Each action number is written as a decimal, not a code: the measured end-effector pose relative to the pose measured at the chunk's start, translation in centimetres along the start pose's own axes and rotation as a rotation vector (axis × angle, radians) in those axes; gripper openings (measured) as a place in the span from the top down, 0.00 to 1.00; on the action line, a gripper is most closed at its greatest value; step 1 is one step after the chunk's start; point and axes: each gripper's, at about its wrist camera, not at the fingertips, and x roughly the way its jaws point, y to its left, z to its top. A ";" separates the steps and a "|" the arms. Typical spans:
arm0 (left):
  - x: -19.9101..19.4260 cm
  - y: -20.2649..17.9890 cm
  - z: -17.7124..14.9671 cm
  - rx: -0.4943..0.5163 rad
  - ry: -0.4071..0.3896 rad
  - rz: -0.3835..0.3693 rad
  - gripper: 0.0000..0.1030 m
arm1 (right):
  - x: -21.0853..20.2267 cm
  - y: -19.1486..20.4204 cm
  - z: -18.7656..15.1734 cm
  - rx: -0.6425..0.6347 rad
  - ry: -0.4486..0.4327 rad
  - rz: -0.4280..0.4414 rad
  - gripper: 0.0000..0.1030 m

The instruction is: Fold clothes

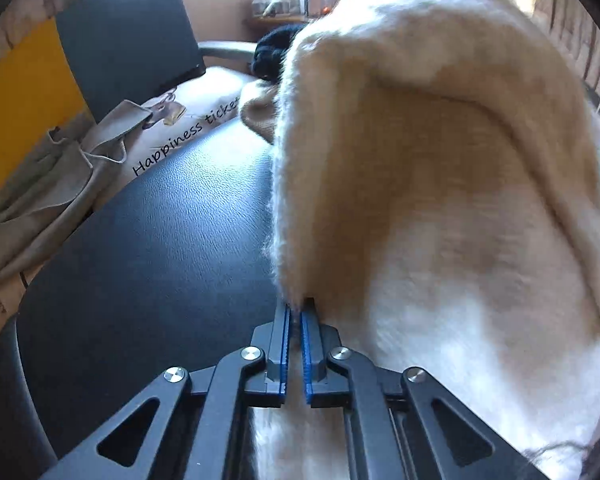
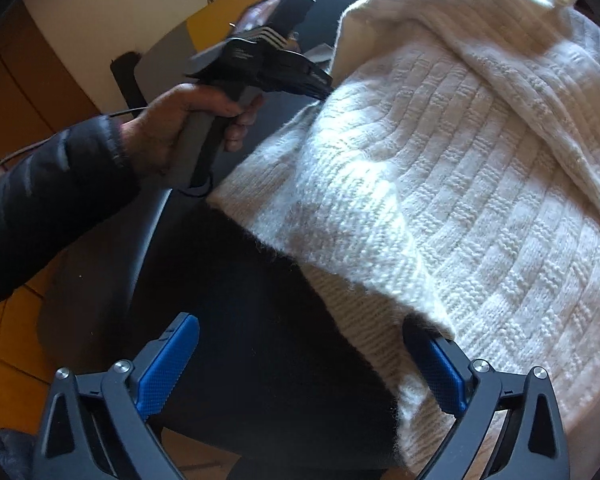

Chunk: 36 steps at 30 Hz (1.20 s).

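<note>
A cream knitted sweater (image 1: 440,200) lies on a dark leather-look table (image 1: 172,248), one side lifted into a fold. My left gripper (image 1: 296,308) is shut on the sweater's fuzzy edge, which rises straight up from the blue pads. In the right wrist view the sweater (image 2: 440,184) fills the right half, and the left gripper (image 2: 322,88), held by a hand in a dark sleeve, meets its left edge. My right gripper (image 2: 300,324) stands wide open low over the table (image 2: 252,320). Its right finger (image 2: 440,376) is at the sweater's near hem; nothing is pinched.
A grey cloth bag (image 1: 52,184) and a printed white bag (image 1: 188,120) lie at the table's far left beside a dark chair back (image 1: 132,36). A dark garment (image 1: 272,52) sits behind the sweater. Orange floor tiles (image 2: 16,360) show beyond the table's left rim.
</note>
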 end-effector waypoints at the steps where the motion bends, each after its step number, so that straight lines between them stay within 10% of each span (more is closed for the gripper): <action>1: -1.1 0.0 -0.7 -0.012 -0.018 -0.014 0.96 | -0.3 -0.1 0.3 0.013 0.001 -0.005 0.20; 3: -3.4 0.3 -2.0 -0.034 -0.059 -0.032 0.96 | -2.0 -1.0 1.2 0.053 -0.033 0.004 0.52; 8: -7.9 2.1 -5.7 -0.119 -0.123 -0.076 0.96 | -7.9 -3.7 4.9 0.065 -0.233 -0.094 0.54; 11: -9.4 3.0 -8.1 -0.178 -0.132 -0.101 0.96 | -10.1 -5.6 8.0 0.067 -0.315 -0.178 0.48; 14: -10.4 3.8 -9.9 -0.251 -0.137 -0.115 0.97 | -10.8 -6.9 10.4 0.083 -0.276 -0.137 0.13; 17: -11.1 4.8 -11.3 -0.324 -0.139 -0.140 0.97 | -9.9 -7.5 11.7 0.145 -0.056 0.201 0.15; 24: -11.0 4.7 -12.0 -0.316 -0.115 -0.142 0.96 | -12.3 -5.3 12.9 -0.108 -0.245 -0.210 0.19; 30: -11.6 3.7 -12.5 -0.321 -0.123 -0.132 0.96 | -4.3 -9.5 16.7 -0.156 -0.102 -0.448 0.21; 33: -12.4 3.4 -12.7 -0.311 -0.146 -0.117 0.96 | -1.8 -11.3 16.8 -0.092 0.009 -0.421 0.79; 36: -14.0 3.2 -13.2 -0.306 -0.178 -0.115 0.96 | -2.4 -9.2 16.0 -0.074 -0.029 -0.341 0.88</action>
